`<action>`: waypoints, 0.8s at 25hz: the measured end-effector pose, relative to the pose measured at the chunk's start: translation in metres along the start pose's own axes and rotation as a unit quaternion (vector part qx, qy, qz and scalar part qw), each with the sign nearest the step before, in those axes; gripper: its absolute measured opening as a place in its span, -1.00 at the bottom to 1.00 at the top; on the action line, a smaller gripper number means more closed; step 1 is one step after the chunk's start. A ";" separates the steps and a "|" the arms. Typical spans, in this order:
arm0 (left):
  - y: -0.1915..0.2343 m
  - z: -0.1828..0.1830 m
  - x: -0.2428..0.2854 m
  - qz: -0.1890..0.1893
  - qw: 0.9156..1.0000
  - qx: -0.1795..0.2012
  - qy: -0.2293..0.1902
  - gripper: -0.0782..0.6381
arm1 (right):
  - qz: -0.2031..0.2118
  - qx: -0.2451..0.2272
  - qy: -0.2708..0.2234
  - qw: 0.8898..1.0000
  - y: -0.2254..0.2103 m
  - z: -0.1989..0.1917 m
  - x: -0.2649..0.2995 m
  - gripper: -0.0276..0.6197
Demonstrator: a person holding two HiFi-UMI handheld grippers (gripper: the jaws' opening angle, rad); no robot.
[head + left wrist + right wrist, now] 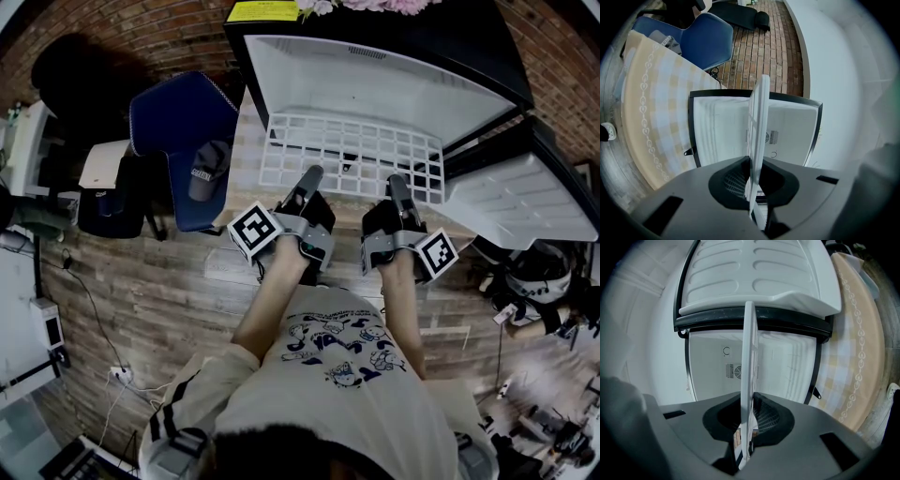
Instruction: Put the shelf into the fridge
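Pinching the shelf (pixel 352 155), fingers (pixel 733 180) of left gripper (pixel 311 175) and right gripper (pixel 397 184) nearly meet.

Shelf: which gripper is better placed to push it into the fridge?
Neither, I think: left gripper and right gripper are both shut on the near edge of the shelf, evenly spaced, facing the open fridge. Push with both.

At upper centre, the left gripper (pixel 307 183) and the right gripper (pixel 397 187) hold the near edge of the white grid shelf (pixel 356 150) at the mouth of the open fridge (pixel 375 80), with a blue chair (pixel 178 117) at upper left.
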State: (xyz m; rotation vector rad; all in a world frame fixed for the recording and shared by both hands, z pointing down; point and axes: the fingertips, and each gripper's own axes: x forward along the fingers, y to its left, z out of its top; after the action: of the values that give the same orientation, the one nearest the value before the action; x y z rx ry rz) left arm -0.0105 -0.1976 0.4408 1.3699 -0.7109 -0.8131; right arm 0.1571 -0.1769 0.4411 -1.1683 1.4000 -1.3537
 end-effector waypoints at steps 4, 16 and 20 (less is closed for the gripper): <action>0.007 0.002 0.000 0.015 1.000 0.004 0.000 -0.67 | -0.001 -0.001 -0.001 1.000 -0.002 0.001 -0.001 -0.76; 0.005 0.002 0.007 0.008 1.000 0.003 -0.003 -0.67 | -0.012 0.003 0.003 1.000 -0.009 0.002 0.002 -0.76; 0.007 0.002 0.007 0.011 1.000 0.003 -0.003 -0.67 | -0.013 0.007 0.001 1.000 -0.009 0.003 0.003 -0.76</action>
State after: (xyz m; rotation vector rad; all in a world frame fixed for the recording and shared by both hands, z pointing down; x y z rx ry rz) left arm -0.0075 -0.2045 0.4475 1.3629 -0.7320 -0.7992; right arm 0.1598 -0.1806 0.4503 -1.1796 1.3790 -1.3824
